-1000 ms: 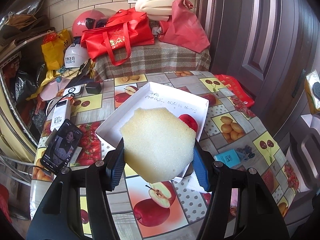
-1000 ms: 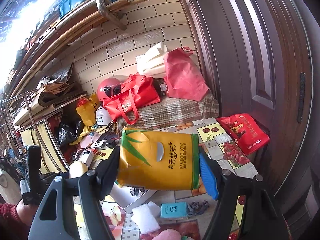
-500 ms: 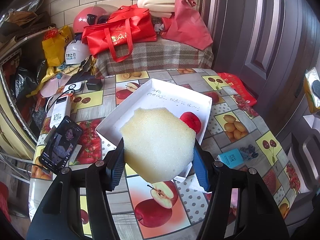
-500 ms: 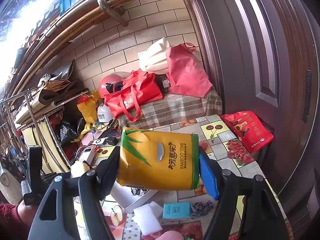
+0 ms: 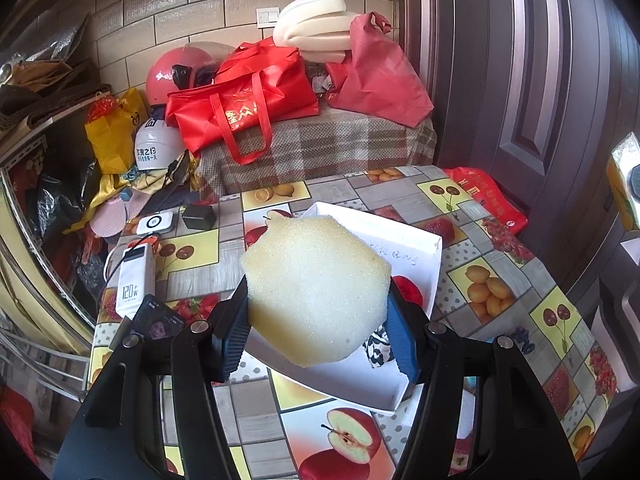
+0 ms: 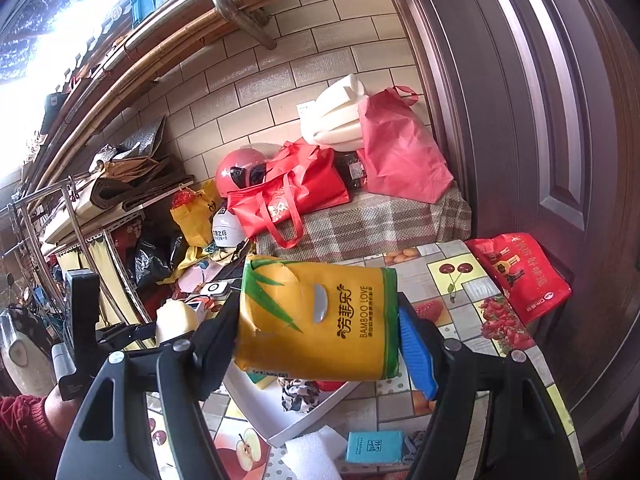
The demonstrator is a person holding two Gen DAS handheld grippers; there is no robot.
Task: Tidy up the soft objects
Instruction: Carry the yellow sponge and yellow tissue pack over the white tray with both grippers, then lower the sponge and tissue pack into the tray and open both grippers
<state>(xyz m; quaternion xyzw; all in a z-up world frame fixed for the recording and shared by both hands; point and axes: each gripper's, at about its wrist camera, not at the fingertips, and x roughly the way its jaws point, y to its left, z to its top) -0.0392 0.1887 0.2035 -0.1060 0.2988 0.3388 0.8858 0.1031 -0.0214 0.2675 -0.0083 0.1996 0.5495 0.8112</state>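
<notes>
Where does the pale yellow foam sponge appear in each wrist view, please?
Left wrist view: the pale yellow foam sponge fills the centre, clamped in the left gripper, above the white cardboard box.
Right wrist view: the sponge shows small at the left edge.
Shared landmark: the red tote bag on the plaid cloth.

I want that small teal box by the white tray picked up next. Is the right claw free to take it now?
Probably not: the right claw is shut on the yellow tissue pack, which fills its jaws; the teal box lies uncovered below.

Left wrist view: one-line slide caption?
Left gripper shut on a yellow sponge, held above the white tray on a fruit-print tablecloth.
</notes>
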